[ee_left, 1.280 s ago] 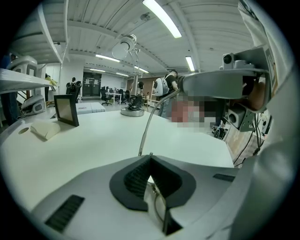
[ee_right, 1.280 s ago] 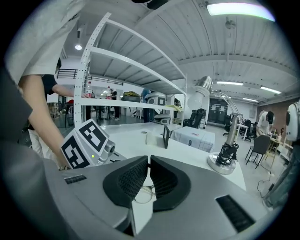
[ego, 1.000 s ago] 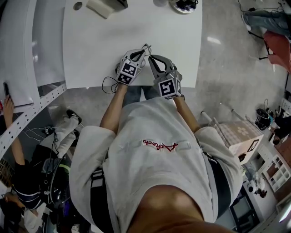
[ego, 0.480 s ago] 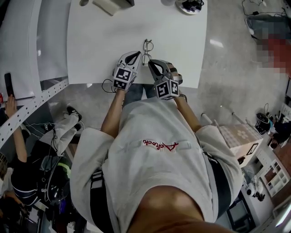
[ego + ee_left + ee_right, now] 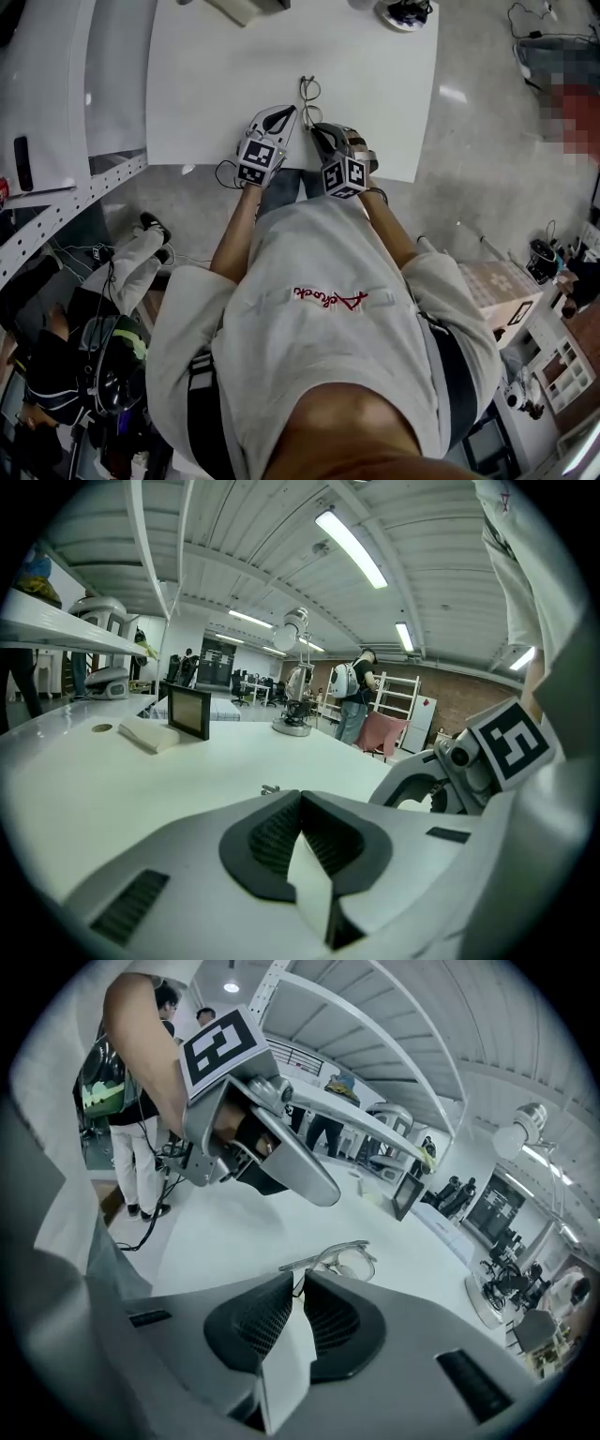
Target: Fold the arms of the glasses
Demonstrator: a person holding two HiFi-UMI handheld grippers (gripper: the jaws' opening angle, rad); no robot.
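Glasses (image 5: 343, 1261), lowered onto table (image 5: 225, 1232), lie just beyond opening right claw (image 5: 292, 1282).

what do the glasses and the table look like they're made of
Glasses: thin frame and arms with a pale metallic glint, so probably metal wire. The lenses look clear; whether they are glass or plastic cannot be told. Table: smooth, even white top with a soft sheen, likely laminate or painted board. Its core is not visible.
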